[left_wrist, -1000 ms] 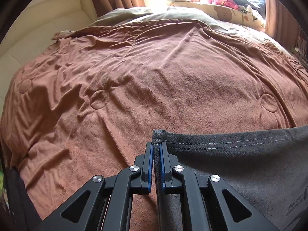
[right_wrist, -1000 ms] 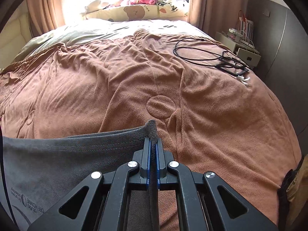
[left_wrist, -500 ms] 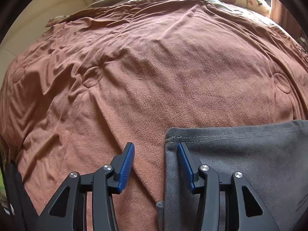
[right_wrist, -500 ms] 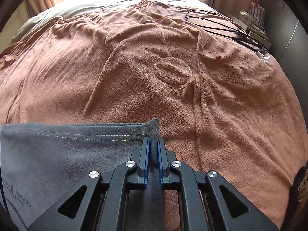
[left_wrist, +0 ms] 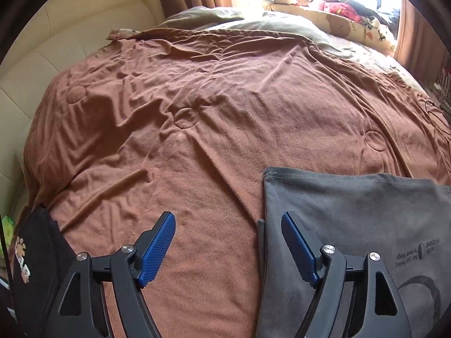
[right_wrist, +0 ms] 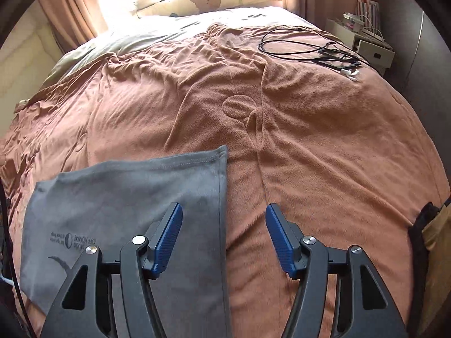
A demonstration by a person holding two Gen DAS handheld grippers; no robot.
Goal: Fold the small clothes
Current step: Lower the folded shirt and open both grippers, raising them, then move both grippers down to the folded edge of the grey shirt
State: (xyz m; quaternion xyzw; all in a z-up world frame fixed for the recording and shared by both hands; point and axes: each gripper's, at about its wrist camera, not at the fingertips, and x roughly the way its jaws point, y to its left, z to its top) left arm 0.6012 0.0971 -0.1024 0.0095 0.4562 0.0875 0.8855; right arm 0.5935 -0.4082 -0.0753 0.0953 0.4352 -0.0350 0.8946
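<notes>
Both the left gripper [left_wrist: 227,249] and right gripper [right_wrist: 224,239] gaped apart, straddling opposite edges of the grey garment [left_wrist: 352,214]; only the right view showed cables [right_wrist: 298,46] far beyond the fingers.

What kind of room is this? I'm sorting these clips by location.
Most likely a bedroom. The grey garment lies on a bed spread with a brown blanket, bear-print pillows sit at the far end by curtains, and a bedside stand is at the right.

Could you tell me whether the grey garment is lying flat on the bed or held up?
Lying flat. The grey garment rests spread on the brown blanket, and both grippers, left and right, are open around nothing.
</notes>
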